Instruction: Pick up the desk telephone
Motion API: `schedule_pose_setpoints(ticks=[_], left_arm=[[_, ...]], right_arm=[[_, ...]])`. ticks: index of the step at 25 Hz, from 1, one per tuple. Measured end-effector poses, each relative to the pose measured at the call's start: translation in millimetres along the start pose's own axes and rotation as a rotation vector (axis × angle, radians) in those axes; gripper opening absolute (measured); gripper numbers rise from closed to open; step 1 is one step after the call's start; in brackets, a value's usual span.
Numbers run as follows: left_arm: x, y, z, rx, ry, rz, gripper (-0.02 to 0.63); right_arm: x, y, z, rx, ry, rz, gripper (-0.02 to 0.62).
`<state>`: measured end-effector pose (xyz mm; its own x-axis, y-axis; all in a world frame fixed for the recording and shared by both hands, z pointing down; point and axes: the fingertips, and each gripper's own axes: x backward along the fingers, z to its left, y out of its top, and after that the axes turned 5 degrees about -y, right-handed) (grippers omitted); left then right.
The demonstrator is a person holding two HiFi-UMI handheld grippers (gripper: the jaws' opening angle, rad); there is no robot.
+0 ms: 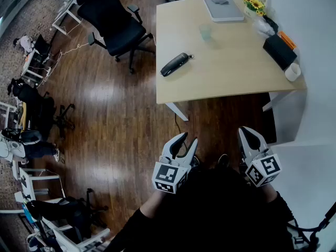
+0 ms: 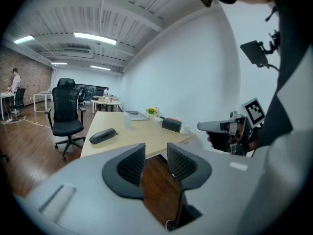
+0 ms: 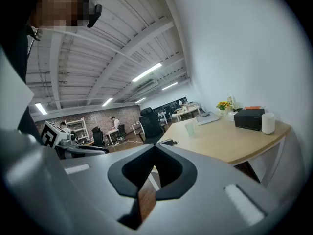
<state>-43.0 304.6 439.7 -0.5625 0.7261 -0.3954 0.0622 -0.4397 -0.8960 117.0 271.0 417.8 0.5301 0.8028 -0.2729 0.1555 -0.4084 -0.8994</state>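
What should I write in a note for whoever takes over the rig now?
Left gripper: jaws a little apart, empty, over the floor, short of the table.
Right gripper: shut, empty, beside it.
Phone: on the table, toward its left edge in the head view, untouched.
Done: nothing yet.
Left to do: reach the phone, grip it, lift it.

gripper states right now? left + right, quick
Left gripper: open, jaws a little apart, nothing between them.
Right gripper: shut, tips touching, empty.
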Motion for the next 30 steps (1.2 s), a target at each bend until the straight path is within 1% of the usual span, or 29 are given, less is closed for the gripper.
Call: schedule_pose_setpoints(ticks=[4, 7, 15, 22, 30], left_arm=[[-18.3, 18.3, 1.7, -0.061, -0.003, -0.037, 0.123], [-26.2, 18.7, 2.1, -0.085, 0.002, -0.043, 0.123], [-31.8, 17.0, -9.3, -0.082, 0.018, -0.027, 0.123], [-45.5, 24.0, -18.6, -0.105, 0.043, -0.018, 0.123], [-54.2, 22.0, -20.8, -0.091, 0.087, -0.008, 0.123]], right_arm=[[-6.0, 16.1, -13.8, 0.02, -0.004, -0.046, 0.002], [-7.6, 13.4, -22.9, 0.022, -0.01, -0.061, 0.002], [-0.2, 12.2, -31.0, 0.036, -0.002, -0.051, 0.002], [3.3, 19.2, -46.8, 0.06, 0.011, -0.058, 0.002], [0.4, 15.1, -64.1, 0.045, 0.032, -0.049, 0.002]])
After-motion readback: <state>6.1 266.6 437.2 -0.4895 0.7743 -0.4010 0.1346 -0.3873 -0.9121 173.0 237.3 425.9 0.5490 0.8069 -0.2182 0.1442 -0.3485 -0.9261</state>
